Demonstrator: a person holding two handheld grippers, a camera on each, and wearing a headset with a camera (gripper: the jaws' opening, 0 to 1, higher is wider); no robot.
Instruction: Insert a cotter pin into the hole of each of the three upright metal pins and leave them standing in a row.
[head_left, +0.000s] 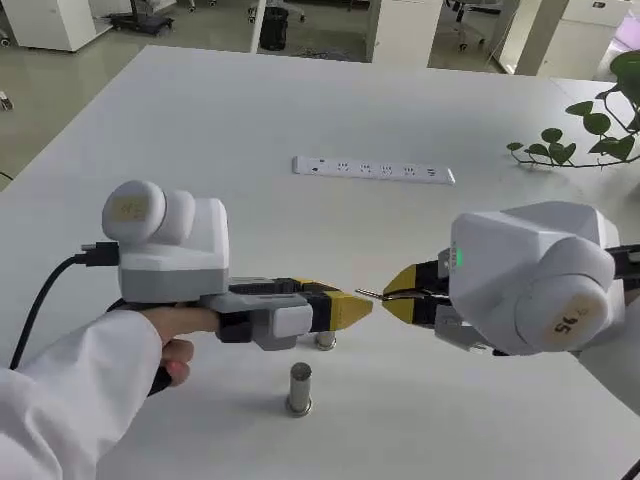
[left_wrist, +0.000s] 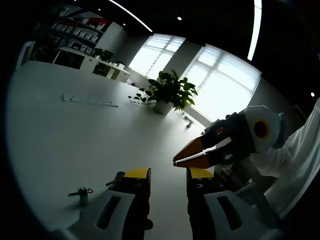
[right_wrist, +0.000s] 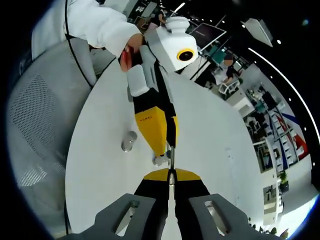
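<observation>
My right gripper (head_left: 392, 295) is shut on a thin cotter pin (head_left: 369, 294) that sticks out toward my left gripper (head_left: 357, 308), whose tips are almost touching it. In the right gripper view the cotter pin (right_wrist: 171, 159) rises from between the closed jaws of the right gripper (right_wrist: 171, 175). The left gripper (left_wrist: 168, 175) is open with nothing between its jaws. A bare upright metal pin (head_left: 299, 388) stands near me. A second pin (head_left: 325, 341) stands just under the left gripper. Another pin (left_wrist: 82, 193) has a crosspiece through its top.
A white power strip (head_left: 375, 169) lies across the far middle of the white table (head_left: 200, 130). A potted plant's leaves (head_left: 590, 130) reach in at the far right. A hand in a white sleeve (head_left: 70, 400) holds the left gripper.
</observation>
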